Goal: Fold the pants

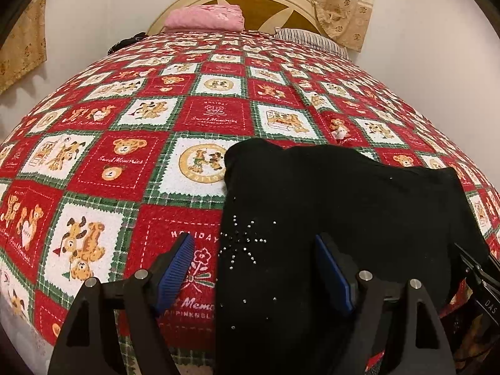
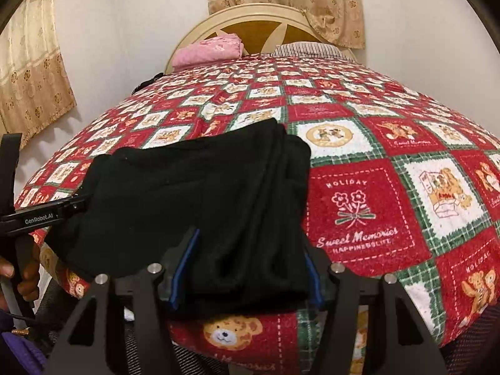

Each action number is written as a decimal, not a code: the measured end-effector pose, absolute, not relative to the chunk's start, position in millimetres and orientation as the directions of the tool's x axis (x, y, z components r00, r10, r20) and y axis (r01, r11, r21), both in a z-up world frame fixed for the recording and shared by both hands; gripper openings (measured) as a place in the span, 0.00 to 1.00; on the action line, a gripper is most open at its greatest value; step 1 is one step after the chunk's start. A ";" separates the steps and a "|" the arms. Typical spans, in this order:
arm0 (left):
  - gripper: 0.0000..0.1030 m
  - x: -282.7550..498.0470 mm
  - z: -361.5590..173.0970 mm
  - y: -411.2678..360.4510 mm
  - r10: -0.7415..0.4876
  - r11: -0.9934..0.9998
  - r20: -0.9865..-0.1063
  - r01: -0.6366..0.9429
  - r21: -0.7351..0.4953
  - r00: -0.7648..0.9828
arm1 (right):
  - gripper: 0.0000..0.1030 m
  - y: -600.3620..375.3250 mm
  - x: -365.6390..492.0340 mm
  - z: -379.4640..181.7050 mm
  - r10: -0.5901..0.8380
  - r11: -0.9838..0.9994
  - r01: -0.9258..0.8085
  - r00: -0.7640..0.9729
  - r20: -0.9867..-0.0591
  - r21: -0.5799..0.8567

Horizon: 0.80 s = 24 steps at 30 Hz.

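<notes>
On a teddy-bear quilt (image 1: 203, 115), folded black pants (image 1: 328, 206) lie released between both spread grippers, left (image 1: 254, 268) and right (image 2: 247, 265); next, probably a final fold or smoothing.

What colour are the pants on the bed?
Black pants, with a little starburst of shiny studs, seen best in the left wrist view.

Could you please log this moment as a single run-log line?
task: fold pants | pants: folded bundle, near bed edge | left gripper: open, straddling pants' edge | right gripper: open around pants' near edge | bedspread: under pants
</notes>
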<state>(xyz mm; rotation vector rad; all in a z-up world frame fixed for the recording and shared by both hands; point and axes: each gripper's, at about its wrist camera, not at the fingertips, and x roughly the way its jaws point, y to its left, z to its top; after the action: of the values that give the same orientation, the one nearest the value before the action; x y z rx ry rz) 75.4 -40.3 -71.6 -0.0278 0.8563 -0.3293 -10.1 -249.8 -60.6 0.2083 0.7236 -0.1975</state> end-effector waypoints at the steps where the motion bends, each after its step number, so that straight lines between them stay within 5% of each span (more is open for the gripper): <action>1: 0.77 75.3 -71.5 -40.2 -0.294 0.950 -0.737 0.273 -0.154 0.609 | 0.61 -249.8 -10.5 -60.9 -0.106 0.961 0.249 0.734 -0.671 0.122; 24: 0.77 68.6 -69.5 -46.0 -0.249 0.960 -0.733 0.263 -0.099 0.633 | 0.61 -246.5 -10.3 -61.2 -0.123 0.962 0.255 0.735 -0.666 0.103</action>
<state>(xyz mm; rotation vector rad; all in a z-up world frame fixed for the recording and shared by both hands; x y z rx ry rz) 68.6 -46.0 -69.5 0.0181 0.8353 -0.2926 -10.3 -246.5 -61.2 0.1927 0.7160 -0.2091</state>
